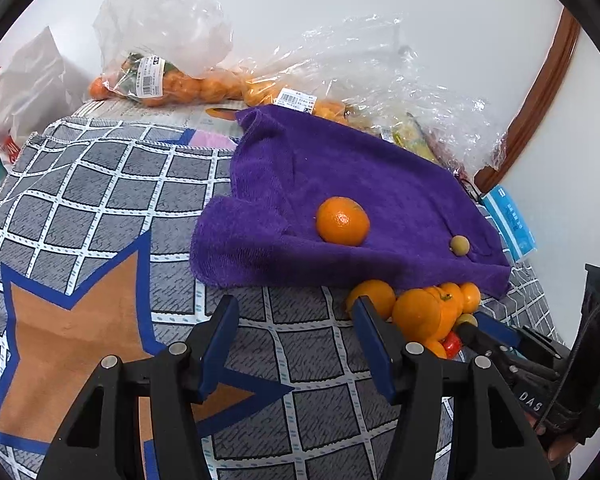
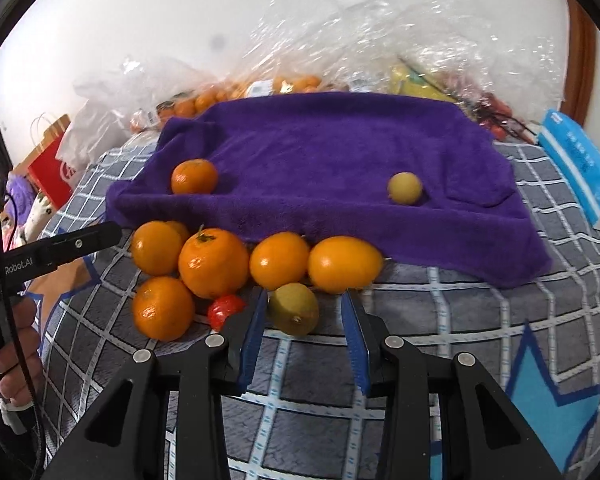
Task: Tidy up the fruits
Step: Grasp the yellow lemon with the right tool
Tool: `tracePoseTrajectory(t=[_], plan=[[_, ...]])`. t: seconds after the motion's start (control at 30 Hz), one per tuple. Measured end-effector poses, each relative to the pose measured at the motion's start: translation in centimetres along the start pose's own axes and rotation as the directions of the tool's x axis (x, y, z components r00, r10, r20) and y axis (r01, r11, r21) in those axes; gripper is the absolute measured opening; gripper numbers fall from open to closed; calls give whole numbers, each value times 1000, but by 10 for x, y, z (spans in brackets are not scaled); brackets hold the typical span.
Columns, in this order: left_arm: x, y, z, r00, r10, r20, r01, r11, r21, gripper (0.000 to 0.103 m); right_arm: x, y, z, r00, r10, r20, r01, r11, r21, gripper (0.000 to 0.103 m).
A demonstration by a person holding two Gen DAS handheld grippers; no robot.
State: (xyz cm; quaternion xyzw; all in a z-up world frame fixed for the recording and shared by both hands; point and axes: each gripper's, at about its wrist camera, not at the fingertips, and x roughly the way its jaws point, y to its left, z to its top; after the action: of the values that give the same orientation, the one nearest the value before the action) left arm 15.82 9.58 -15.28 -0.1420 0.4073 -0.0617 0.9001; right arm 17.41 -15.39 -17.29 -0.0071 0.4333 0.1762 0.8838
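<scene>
beside the purple towel (image 2: 340, 152), oval orange (image 2: 345, 264) lies sideways.

From my right wrist view, the towel (image 2: 332, 160) lies spread on the checked cloth (image 2: 440, 320), with one tangerine (image 2: 194, 176) on its left part and a small round fruit (image 2: 405, 188) on its right part, well apart. Along the towel's near edge sits a cluster of citrus fruits (image 2: 216, 262) on the cloth, touching one another; a cherry tomato (image 2: 225, 310) lies just before them. A lemon (image 2: 294, 308) lies nearest me, between my right gripper (image 2: 305, 312) fingers. Behind the towel, plastic bags of fruit (image 2: 284, 84) are piled against the wall. A tissue pack (image 2: 580, 168) lies right of the towel.
</scene>
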Motion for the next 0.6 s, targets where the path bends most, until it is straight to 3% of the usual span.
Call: tracePoseTrajectory(t=[0.1, 0.47, 0.6], plan=[[2, -3, -2, 1000, 2, -4, -2, 1000, 15, 57, -1, 9, -3, 1000, -24, 17, 24, 999, -38, 27], [-9, -33, -8, 999, -35, 20, 33, 991, 127, 57, -21, -14, -13, 996, -76, 44, 77, 997, -23, 27], [-7, -49, -8, 998, -61, -13, 62, 987, 146, 57, -29, -30, -20, 994, -101, 52, 101, 995, 8, 27]])
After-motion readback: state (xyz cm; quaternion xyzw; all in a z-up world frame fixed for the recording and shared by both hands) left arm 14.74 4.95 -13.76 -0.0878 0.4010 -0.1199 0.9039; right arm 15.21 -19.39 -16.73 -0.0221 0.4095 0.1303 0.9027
